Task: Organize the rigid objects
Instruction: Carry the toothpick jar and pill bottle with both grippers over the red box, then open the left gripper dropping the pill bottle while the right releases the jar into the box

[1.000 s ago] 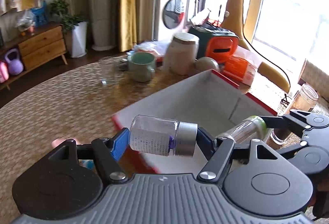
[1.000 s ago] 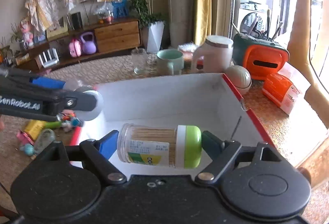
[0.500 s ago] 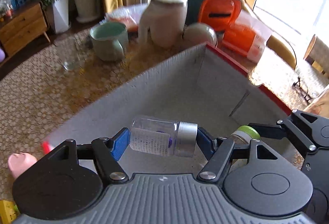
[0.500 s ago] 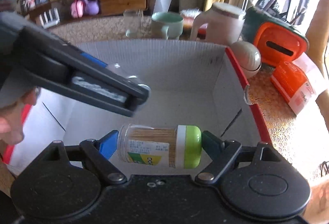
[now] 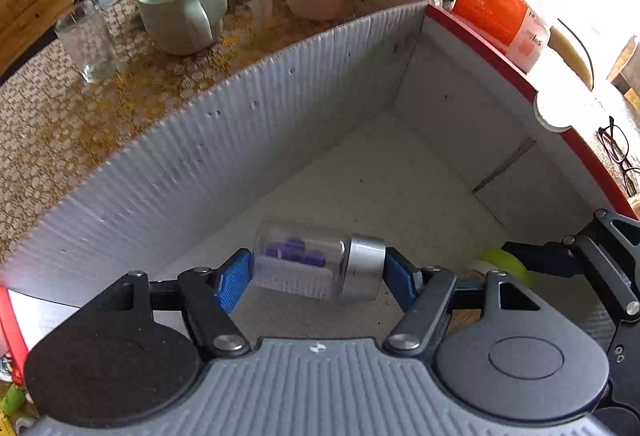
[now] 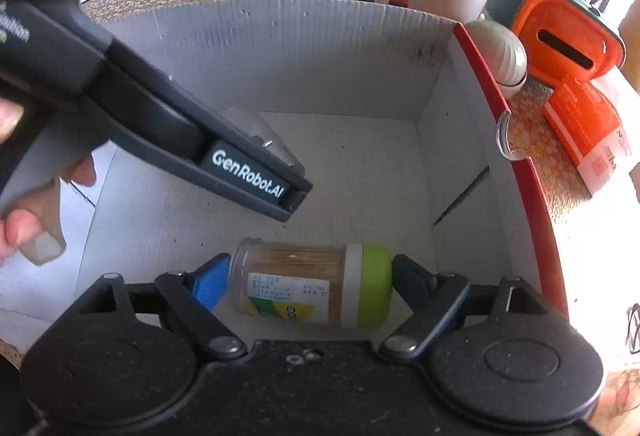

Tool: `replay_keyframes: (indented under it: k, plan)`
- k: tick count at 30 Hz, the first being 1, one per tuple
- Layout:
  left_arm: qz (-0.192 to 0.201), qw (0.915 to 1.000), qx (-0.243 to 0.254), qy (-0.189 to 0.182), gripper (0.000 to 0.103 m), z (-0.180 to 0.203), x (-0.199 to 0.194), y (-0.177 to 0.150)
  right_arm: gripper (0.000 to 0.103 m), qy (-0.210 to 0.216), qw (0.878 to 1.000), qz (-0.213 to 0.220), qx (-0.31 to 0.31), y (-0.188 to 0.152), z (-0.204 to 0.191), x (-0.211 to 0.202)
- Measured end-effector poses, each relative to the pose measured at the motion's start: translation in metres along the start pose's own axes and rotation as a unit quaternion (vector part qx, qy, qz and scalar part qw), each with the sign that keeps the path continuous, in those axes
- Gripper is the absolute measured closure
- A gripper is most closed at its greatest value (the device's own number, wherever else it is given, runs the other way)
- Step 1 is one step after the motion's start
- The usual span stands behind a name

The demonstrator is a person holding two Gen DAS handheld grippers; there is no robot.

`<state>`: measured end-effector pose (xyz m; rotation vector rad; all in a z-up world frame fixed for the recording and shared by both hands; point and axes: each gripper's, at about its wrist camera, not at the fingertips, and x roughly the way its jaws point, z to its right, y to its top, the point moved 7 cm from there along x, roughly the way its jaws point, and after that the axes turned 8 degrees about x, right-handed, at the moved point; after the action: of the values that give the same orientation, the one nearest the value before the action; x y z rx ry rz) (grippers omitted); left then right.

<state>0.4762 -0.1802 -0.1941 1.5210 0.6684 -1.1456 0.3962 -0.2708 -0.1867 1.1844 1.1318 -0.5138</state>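
Now my left gripper (image 5: pixel 318 272) clamps a clear jar with a silver cap (image 5: pixel 316 268) end to end, lying sideways, purple pieces inside. My right gripper (image 6: pixel 310 286) pinches a toothpick jar with a green lid (image 6: pixel 312 284) the same way. Both jars hang inside the white box (image 5: pixel 200 163), above its floor. Behind the box stand a green mug (image 5: pixel 180 7) and a glass (image 5: pixel 86 39).
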Motion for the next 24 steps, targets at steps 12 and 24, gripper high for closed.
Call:
replay_keyframes:
  k: [12,24]
  plan:
    - [-0.014,0.9998,-0.017,-0.001,0.033,-0.002,0.000,-0.002,0.015,0.009,1.000,0.014,0.014,0.005,-0.001,-0.010]
    - [0.057,0.9982,-0.015,0.006,0.033,0.001,-0.057,-0.004,0.013,0.004,0.997,0.065,0.036,0.002,-0.007,-0.048]
